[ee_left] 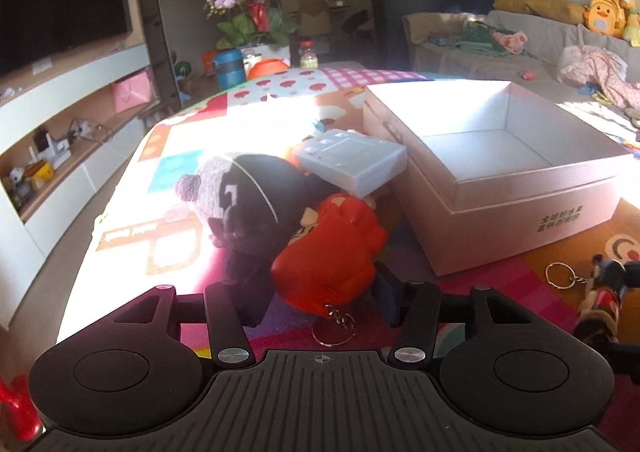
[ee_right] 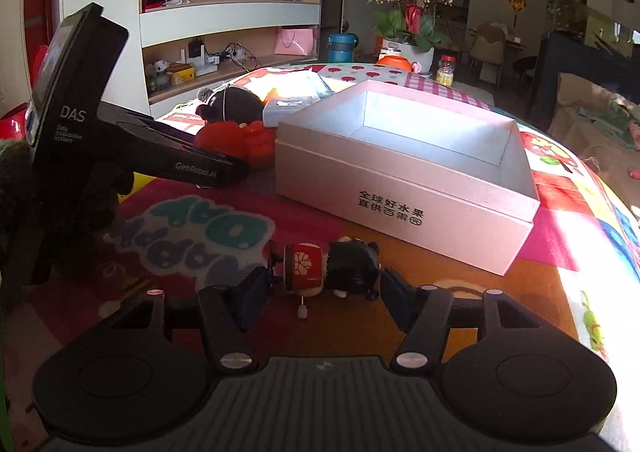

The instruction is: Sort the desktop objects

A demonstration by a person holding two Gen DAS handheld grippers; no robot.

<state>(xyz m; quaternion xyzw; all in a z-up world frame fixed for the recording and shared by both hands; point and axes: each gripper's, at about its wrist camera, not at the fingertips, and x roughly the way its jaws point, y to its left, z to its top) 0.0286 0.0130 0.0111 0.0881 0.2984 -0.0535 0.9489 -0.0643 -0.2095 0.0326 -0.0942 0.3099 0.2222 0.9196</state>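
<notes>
Right gripper [ee_right: 320, 288]: it straddles the small figure keychain [ee_right: 332, 272], one finger at each end. The pads look to be on it, so I judge it grasped, lengthwise, probably because that is its firmest axis.
Figure keychain: lies near the near edge of the patterned cloth [ee_right: 400, 324], just in front of the box's printed wall, a short carry from the opening.
Left gripper [ee_left: 320, 284]: its fingers flank the red plush keychain [ee_left: 332, 252], but blur and shadow hide the pads; I cannot tell whether it is clenched on the toy or merely around it.
Red plush keychain: its ring [ee_left: 334, 328] trails toward the camera, so a grip on the body should leave the ring hanging free.
Dark plush [ee_left: 244, 204]: touching the red one on its far left side.
White plastic piece [ee_left: 352, 160]: rests tilted on top of the pile, leaning by the box.
Box [ee_left: 520, 192]: open, nothing visible inside, toward the right edge of the cloth; plainly the destination.
</notes>
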